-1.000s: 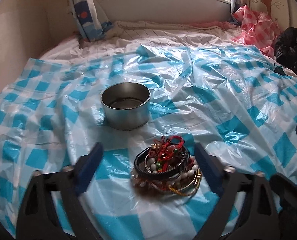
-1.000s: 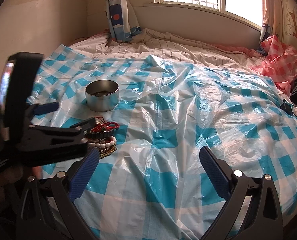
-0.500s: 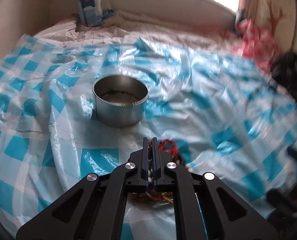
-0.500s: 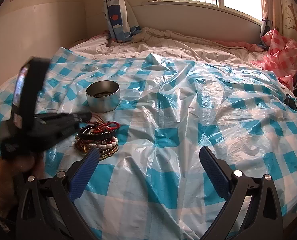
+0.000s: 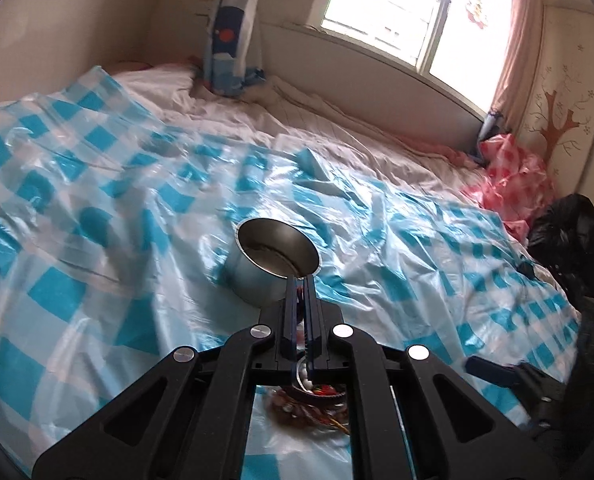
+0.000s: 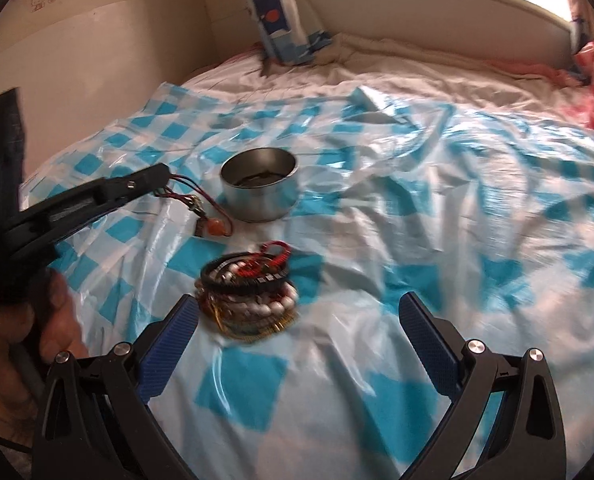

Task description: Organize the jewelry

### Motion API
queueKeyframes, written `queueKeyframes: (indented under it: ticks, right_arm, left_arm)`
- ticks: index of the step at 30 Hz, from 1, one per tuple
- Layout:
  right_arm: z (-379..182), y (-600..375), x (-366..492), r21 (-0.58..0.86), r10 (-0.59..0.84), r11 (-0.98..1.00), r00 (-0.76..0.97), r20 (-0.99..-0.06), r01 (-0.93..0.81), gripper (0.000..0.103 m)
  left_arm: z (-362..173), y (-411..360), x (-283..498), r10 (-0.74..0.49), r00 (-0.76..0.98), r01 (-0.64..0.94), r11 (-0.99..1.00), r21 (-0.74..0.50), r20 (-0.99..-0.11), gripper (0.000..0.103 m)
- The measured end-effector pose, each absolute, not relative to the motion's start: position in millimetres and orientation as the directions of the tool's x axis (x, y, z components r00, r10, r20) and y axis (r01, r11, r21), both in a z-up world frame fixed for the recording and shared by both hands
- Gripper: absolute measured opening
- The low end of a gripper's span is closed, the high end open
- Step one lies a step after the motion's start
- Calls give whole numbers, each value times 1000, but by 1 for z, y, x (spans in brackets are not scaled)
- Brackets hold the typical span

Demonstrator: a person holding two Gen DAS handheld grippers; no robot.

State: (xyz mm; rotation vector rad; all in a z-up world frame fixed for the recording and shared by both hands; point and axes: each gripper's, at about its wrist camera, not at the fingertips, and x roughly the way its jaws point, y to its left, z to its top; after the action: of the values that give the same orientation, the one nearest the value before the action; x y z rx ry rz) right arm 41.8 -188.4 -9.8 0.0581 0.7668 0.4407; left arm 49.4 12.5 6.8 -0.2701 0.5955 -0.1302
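Observation:
A round metal tin (image 6: 260, 184) stands open on the blue-and-white checked plastic sheet (image 6: 437, 208); it also shows in the left wrist view (image 5: 274, 264). A pile of bracelets and beads (image 6: 249, 292) lies in front of it, partly hidden under the left gripper in the left wrist view (image 5: 313, 400). My left gripper (image 5: 301, 280) is shut on a red cord bracelet with an orange bead (image 6: 205, 216), which hangs from its tip (image 6: 165, 174) just left of the tin. My right gripper (image 6: 297, 316) is open and empty, near the pile.
The sheet covers a bed below a window. A blue patterned curtain (image 5: 227, 28) hangs at the back. A pink checked bag (image 5: 513, 184) and a black bag (image 5: 569, 236) lie at the right edge. A wall (image 6: 97, 48) runs along the left.
My left gripper shut on the red cord bracelet in the pile and lifted it up toward the tin. The right gripper moved closer to the pile.

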Motion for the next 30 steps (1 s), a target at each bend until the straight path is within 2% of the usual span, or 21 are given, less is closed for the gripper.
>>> queueKeyframes:
  ticks: [3,5,7,12,14,16,17,18,19,21,22,26,28,29,30]
  right_arm:
    - [-20,-175,64,257,446,888,576,-685,-382,95]
    - [-25,-167,77,267,457,881,548,-701,-391,89]
    - [-27,-158,91,287,471,872,524,-709,-396,76]
    - [-44,-149,119,339,486,864,444,-752,-372,59]
    - [-52,-145,125,353,489,862,417,-766,-364,59]
    - [-60,-143,130,355,487,862,393,-780,-362,54]
    - [-63,-142,131,356,487,861,387,-783,-364,50]
    - [-66,-142,133,361,493,857,380,-783,-367,40]
    - [-67,-142,133,362,493,857,380,-783,-366,37]
    - [-69,-145,133,369,497,856,382,-779,-362,20]
    - [-69,-147,134,378,504,854,383,-774,-358,17]
    - [-65,-154,131,403,524,846,404,-749,-349,15]
    - [-61,-159,129,412,532,843,418,-736,-346,15]
    - [-59,-162,128,422,539,840,428,-725,-342,15]
    - [-57,-165,127,432,547,835,435,-715,-340,14]
  left_arm:
    - [11,13,48,-169,833,30,964,-263,-527,3]
    - [11,14,46,-153,839,24,969,-245,-522,3]
    - [13,15,44,-139,848,17,972,-235,-512,3]
    - [17,20,42,-123,858,4,972,-234,-498,3]
    - [17,21,43,-131,857,8,971,-240,-499,3]
    - [17,21,44,-136,856,15,971,-239,-499,3]
    - [16,21,45,-139,855,18,971,-239,-499,3]
    - [15,21,46,-143,852,21,971,-240,-504,3]
    - [13,21,48,-148,843,22,970,-240,-518,3]
    - [4,24,56,-179,806,29,964,-264,-565,3]
    - [0,25,59,-192,788,31,961,-274,-585,3]
    - [-20,30,74,-177,703,-9,966,-258,-689,3]
    - [-29,28,79,-145,669,-28,975,-219,-729,6]
    - [-34,27,81,-134,654,-34,978,-206,-744,12]
    - [-37,26,83,-117,639,-44,981,-188,-760,26]
